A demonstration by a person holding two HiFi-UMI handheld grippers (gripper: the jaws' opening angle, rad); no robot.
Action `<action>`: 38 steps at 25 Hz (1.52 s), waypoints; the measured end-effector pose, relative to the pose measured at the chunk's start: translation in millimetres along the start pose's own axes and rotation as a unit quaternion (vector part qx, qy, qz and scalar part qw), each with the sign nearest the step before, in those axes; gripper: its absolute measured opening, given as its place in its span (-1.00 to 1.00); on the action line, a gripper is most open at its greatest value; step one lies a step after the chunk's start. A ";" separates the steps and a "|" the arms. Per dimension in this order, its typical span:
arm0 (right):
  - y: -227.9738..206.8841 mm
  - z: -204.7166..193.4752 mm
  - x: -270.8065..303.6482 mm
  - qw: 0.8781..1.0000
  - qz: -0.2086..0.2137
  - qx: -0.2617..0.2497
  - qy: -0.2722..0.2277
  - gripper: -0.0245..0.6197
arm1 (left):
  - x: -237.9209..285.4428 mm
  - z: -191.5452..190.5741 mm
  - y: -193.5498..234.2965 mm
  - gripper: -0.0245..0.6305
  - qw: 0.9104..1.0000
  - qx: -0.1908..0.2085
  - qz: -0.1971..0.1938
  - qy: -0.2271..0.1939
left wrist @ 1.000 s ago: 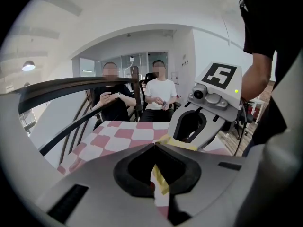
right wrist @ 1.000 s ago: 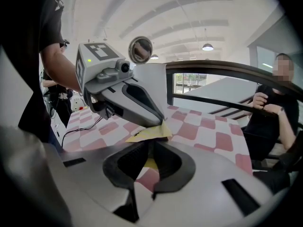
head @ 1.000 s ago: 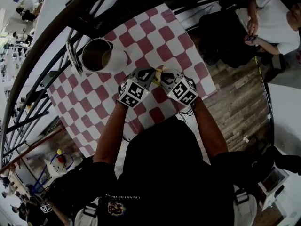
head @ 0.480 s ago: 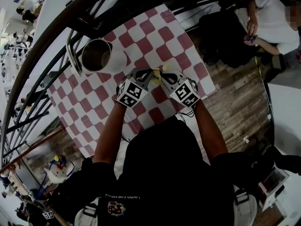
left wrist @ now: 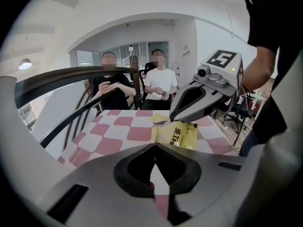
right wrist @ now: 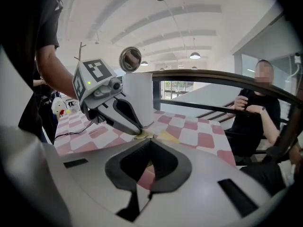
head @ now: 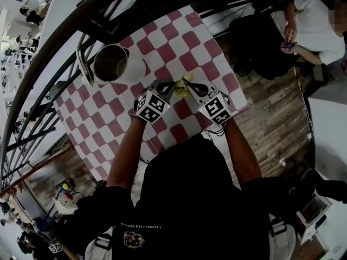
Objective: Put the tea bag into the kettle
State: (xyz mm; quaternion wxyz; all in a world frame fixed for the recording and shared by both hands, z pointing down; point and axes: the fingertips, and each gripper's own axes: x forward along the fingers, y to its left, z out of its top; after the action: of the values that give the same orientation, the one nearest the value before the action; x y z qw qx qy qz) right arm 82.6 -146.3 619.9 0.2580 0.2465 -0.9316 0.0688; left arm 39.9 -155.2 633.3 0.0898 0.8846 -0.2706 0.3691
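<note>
A yellow tea bag packet (head: 181, 90) hangs between both grippers above the red-and-white checked table (head: 168, 42). My left gripper (head: 173, 85) is shut on the packet's (left wrist: 178, 135) near edge. My right gripper (head: 187, 82) faces it from the right, shut on the packet's top corner (left wrist: 159, 119). In the right gripper view, only a yellow scrap (right wrist: 166, 135) shows past my shut jaws, with the left gripper (right wrist: 137, 129) just beyond. The white kettle (head: 134, 68) stands at the table's back left with its lid (head: 82, 64) swung open.
A dark curved railing (head: 65, 34) runs along the table's far and left sides, close behind the kettle. The table's right edge (head: 241, 88) drops to a wooden floor. Two people (left wrist: 135, 86) sit beyond the table. A cable (right wrist: 80, 132) lies on the cloth.
My right gripper has shifted a little to the right, away from the left one, with the yellow packet still between them. The left gripper and the kettle have stayed put.
</note>
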 end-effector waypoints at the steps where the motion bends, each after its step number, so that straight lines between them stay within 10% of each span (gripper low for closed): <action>1: -1.4 1.1 -0.7 1.000 -0.002 0.002 -0.004 -0.89 | 0.9 -0.5 -0.6 -0.90 1.000 -0.001 -0.001 0.003; 38: -3.2 53.8 -16.5 0.997 -0.029 -0.007 -0.074 -0.89 | -35.5 -14.6 6.5 -0.72 0.997 -0.056 0.054 0.011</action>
State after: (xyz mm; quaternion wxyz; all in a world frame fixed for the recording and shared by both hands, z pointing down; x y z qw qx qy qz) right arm 72.4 -155.8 565.2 0.1922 0.2758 -0.9411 0.0360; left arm 6.9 -140.8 618.5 0.1221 0.8578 -0.3376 0.3678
